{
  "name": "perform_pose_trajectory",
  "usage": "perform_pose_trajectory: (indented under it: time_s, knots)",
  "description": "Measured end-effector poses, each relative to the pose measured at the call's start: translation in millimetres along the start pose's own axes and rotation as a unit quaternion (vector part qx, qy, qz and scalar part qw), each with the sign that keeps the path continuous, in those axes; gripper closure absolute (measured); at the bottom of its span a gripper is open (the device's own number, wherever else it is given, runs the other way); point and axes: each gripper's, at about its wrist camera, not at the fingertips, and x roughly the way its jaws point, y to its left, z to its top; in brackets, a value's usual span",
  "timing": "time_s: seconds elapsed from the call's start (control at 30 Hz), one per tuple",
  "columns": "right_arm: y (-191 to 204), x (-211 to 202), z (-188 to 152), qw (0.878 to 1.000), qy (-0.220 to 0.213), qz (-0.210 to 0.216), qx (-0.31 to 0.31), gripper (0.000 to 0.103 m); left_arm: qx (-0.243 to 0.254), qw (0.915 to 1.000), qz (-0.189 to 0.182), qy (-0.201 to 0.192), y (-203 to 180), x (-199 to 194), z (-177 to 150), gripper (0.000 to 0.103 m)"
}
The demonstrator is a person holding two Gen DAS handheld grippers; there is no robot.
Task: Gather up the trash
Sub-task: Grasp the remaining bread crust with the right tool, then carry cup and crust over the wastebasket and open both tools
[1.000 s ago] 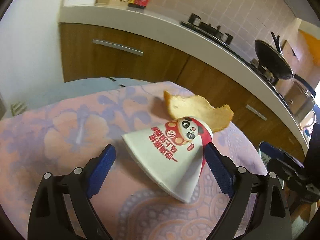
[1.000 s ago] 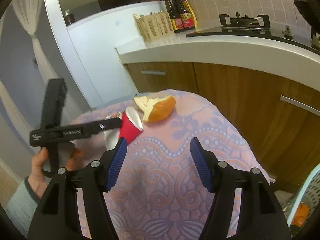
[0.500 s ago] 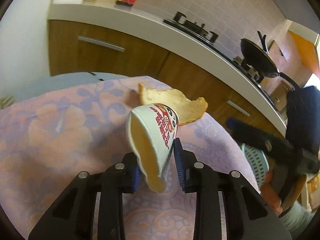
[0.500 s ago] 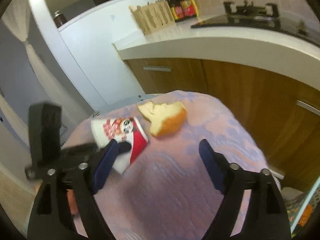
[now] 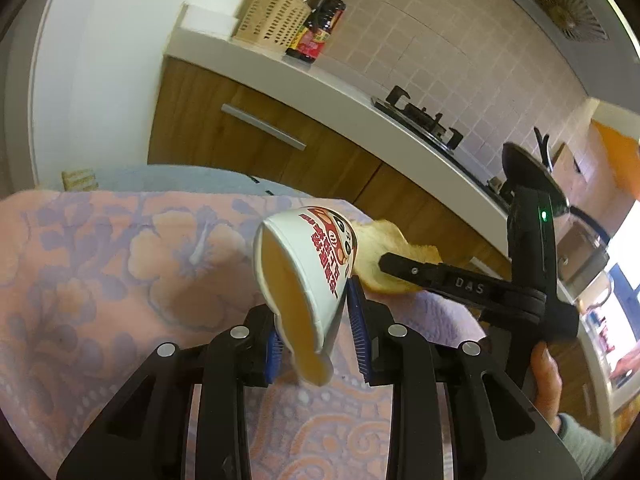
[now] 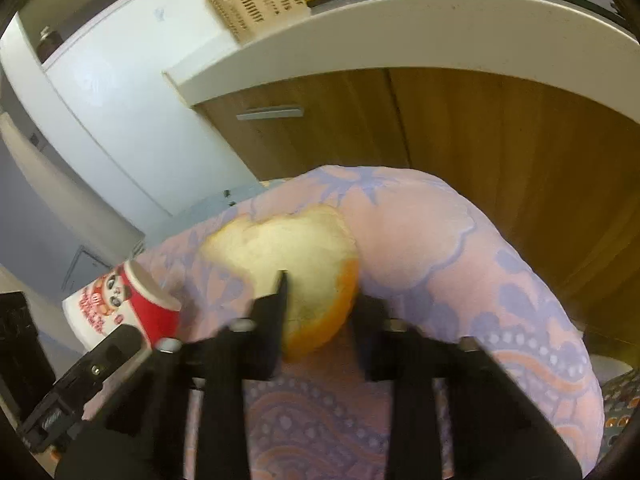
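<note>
My left gripper [image 5: 316, 332] is shut on a white and red paper cup [image 5: 308, 272] with a panda print, held tilted above the purple flowered tablecloth [image 5: 100, 272]. The cup also shows in the right wrist view [image 6: 120, 304]. A piece of orange peel [image 6: 296, 276] lies on the cloth. My right gripper [image 6: 320, 312] has its jaws closed in around the near end of the peel, touching it; the view is blurred. In the left wrist view the peel [image 5: 380, 248] lies behind the cup, with the right gripper [image 5: 400, 268] on it.
A wooden cabinet [image 6: 480, 140] with a white counter [image 5: 320, 80] stands behind the table. A wicker basket [image 5: 272, 24], sauce bottles [image 5: 316, 28] and a gas hob [image 5: 420, 116] sit on the counter. A mesh bin [image 6: 620, 408] is at the lower right.
My left gripper has lifted the cup higher off the cloth. My right gripper has moved forward to the orange peel and closed its jaws around it.
</note>
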Motion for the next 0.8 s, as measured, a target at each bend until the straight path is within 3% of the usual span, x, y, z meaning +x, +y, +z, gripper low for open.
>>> perform_pose_trajectory:
  time_s: [0.17, 0.37, 0.47, 0.67, 0.8]
  knots:
    - [-3, -25, -18, 1.0, -0.015, 0.016, -0.007, 0.095, 0.025, 0.9994, 0.017, 0.013, -13, -1, -7, 0.076]
    - [-21, -76, -51, 0.999, -0.032, 0.037, 0.003, 0.095, 0.089, 0.9958, -0.005, 0.021, -59, -30, -27, 0.076]
    - [-35, -124, -73, 0.997, -0.065, 0.039, 0.01, 0.095, 0.113, 0.9932, -0.022, 0.016, -87, -49, -27, 0.075]
    - [-76, -218, -113, 0.989, -0.146, 0.014, 0.032, 0.095, 0.164, 0.985, -0.054, -0.001, -157, -78, -25, 0.075]
    - [-112, -271, -136, 0.979, -0.192, -0.047, 0.046, 0.095, 0.2, 0.977, -0.074, -0.002, -209, -84, -33, 0.075]
